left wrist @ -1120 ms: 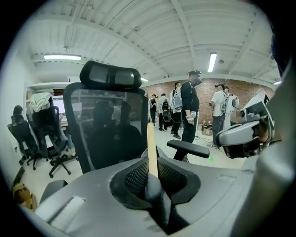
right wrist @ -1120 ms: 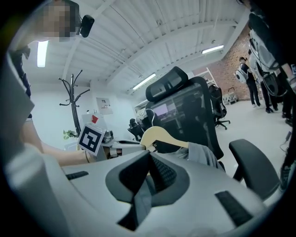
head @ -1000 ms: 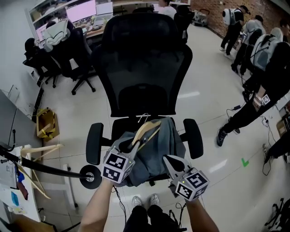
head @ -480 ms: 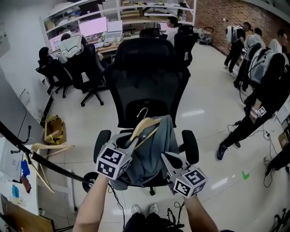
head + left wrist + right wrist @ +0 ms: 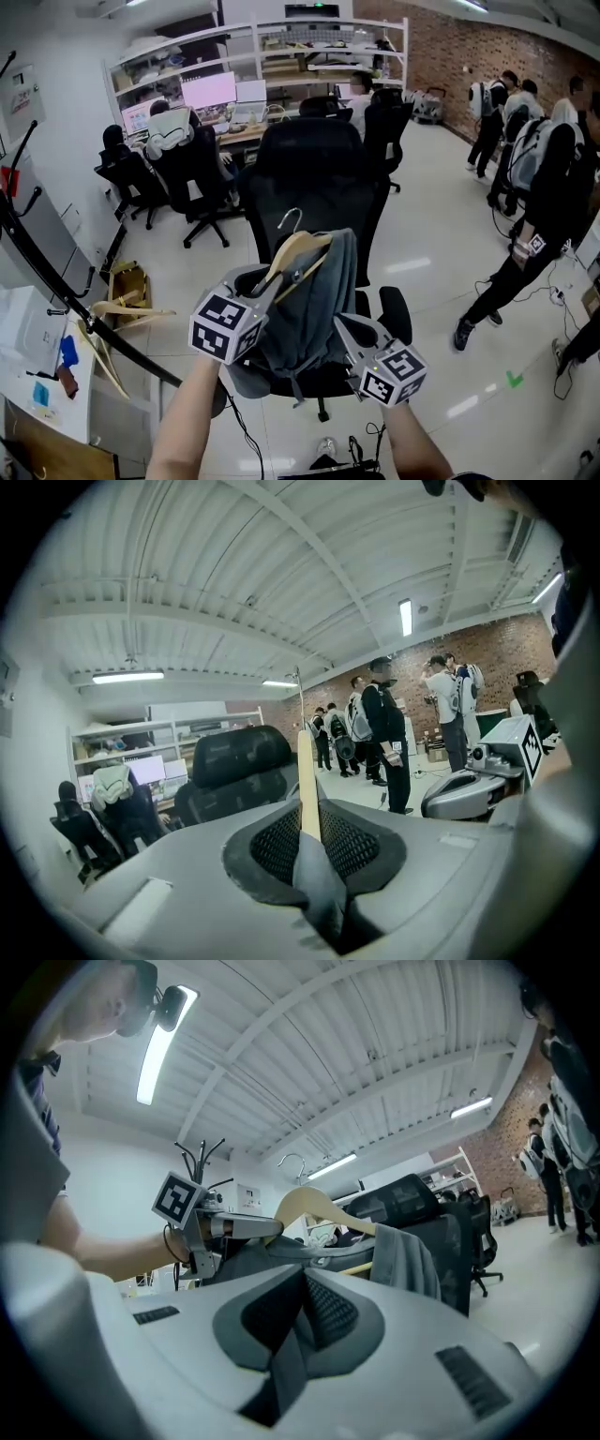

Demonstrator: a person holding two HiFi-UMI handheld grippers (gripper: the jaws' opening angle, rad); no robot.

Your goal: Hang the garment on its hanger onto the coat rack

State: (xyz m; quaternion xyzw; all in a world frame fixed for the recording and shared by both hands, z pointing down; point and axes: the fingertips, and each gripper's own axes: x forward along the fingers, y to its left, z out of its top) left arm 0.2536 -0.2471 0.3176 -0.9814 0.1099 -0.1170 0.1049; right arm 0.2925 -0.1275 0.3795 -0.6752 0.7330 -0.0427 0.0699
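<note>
Carrying the loaded hanger to the rack is, I judge, the step in hand. The left gripper (image 5: 267,284) is clamped on the wooden hanger (image 5: 302,248) near one shoulder end; its own view shows the wood pinched between the two pads. The grey garment (image 5: 314,305) is draped over the hanger and held in the air in front of a black office chair (image 5: 314,169). Whether its lower edge touches the seat I cannot tell. The right gripper (image 5: 347,325) is just beside the cloth, with its jaws together and nothing between them. The metal hook (image 5: 292,221) of the hanger points up and is free. The coat rack (image 5: 66,295) stands well apart at the left, where its dark pole crosses the lower left corner of the head view. Bare wooden hangers (image 5: 108,323) are near it. The next move calls for a swing to the left. Then the hook must go over one arm of the rack before the left jaws let go.
</note>
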